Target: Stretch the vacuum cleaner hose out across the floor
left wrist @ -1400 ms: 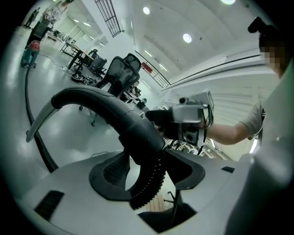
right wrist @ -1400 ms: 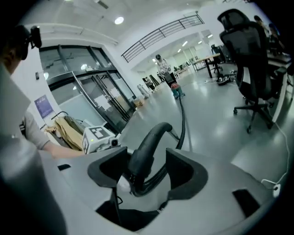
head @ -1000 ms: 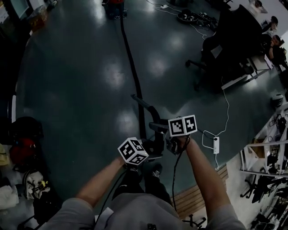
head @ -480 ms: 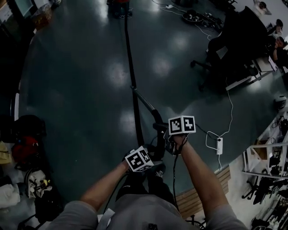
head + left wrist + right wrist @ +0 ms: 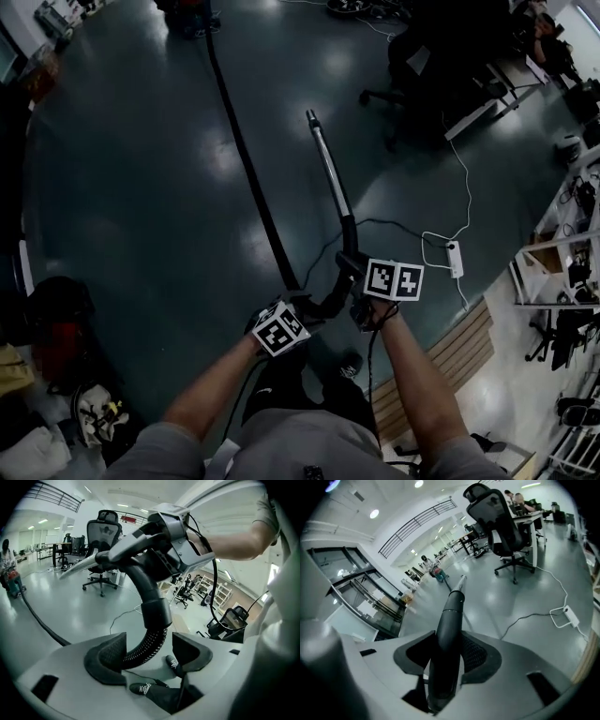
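The left tool (image 5: 147, 651) is hovering low above the person's black shoes (image 5: 146, 689). Its jaws have just been opening and are standing apart. The black ribbed vacuum cleaner hose (image 5: 146, 645) is passing between them, leaning on one pad and standing clear of the other. Just beside it, the right tool (image 5: 446, 654) has just been closing its jaws, and they are clamping the black curved plastic handle (image 5: 449, 616) from both sides. From that handle the silver metal wand tube (image 5: 330, 169) is pointing up and away over the glossy dark green floor (image 5: 141, 187). The hose is lying on this floor in a long, nearly straight line, running away from the person towards the far end. To the right, a white power strip (image 5: 454, 258) is trailing its cable, and beyond it a black office chair (image 5: 398, 80) is standing by the desks.
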`<state>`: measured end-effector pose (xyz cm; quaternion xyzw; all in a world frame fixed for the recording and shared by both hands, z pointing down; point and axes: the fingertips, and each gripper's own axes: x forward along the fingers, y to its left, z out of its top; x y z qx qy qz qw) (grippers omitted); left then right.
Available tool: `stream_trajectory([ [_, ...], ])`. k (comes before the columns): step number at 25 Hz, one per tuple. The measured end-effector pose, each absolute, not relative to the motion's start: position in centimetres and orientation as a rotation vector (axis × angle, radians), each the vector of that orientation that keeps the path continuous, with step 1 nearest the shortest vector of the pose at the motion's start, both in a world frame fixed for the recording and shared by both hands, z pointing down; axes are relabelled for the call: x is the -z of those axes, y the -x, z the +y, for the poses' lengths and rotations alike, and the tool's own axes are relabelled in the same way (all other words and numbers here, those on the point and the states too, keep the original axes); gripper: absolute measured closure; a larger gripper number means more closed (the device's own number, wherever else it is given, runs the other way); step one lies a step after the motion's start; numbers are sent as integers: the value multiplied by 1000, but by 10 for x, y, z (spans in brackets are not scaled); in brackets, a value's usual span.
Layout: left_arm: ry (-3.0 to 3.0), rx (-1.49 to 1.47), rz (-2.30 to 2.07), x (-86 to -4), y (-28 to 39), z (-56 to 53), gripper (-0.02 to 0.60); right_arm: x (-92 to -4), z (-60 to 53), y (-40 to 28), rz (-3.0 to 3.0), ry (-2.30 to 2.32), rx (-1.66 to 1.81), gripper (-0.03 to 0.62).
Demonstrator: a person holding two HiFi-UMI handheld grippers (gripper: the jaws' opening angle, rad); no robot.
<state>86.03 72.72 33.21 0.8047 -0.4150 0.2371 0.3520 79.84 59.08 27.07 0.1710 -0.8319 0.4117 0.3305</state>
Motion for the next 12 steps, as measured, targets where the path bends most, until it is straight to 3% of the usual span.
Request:
stream_trajectory([
  [7,-2014,-699,-1105,-356,-887,726,281,-313,566,-912,-2221,-751,-1288,424],
  [12,-1977,-497,-1093,-361,-921,683,281,-377,565,-988,-2183,-953,-1467,424],
])
